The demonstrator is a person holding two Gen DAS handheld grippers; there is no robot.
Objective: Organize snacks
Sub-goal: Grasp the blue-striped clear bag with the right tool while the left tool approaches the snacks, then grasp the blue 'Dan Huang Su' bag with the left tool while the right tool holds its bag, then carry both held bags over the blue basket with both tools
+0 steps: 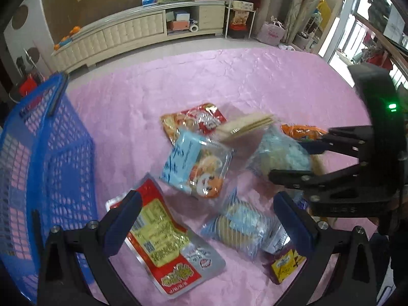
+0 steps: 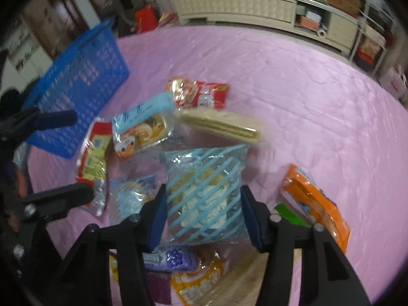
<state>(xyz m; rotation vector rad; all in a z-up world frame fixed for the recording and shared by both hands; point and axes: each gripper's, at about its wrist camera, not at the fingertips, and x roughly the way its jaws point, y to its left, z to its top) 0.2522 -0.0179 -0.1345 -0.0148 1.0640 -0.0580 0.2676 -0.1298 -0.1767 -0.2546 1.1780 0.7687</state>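
Observation:
Several snack packets lie on a pink cloth (image 1: pixel 255 81). My left gripper (image 1: pixel 206 219) is open above a red and yellow packet (image 1: pixel 163 244) and a blue striped packet (image 1: pixel 242 227). My right gripper (image 2: pixel 204 219) has its pads against both sides of a blue striped packet (image 2: pixel 204 193); it also shows in the left wrist view (image 1: pixel 293 160). A blue mesh basket (image 1: pixel 46 168) stands at the left, also in the right wrist view (image 2: pixel 81 84). A light blue cartoon packet (image 1: pixel 196 165), a red packet (image 1: pixel 196 122) and a wafer pack (image 1: pixel 247 127) lie in the middle.
An orange packet (image 2: pixel 316 204) lies right of my right gripper, a purple packet (image 2: pixel 170 257) and a yellow packet (image 2: pixel 199 283) below it. A small yellow box (image 1: pixel 285 267) lies by my left gripper. A cream cabinet (image 1: pixel 122 35) stands beyond the cloth.

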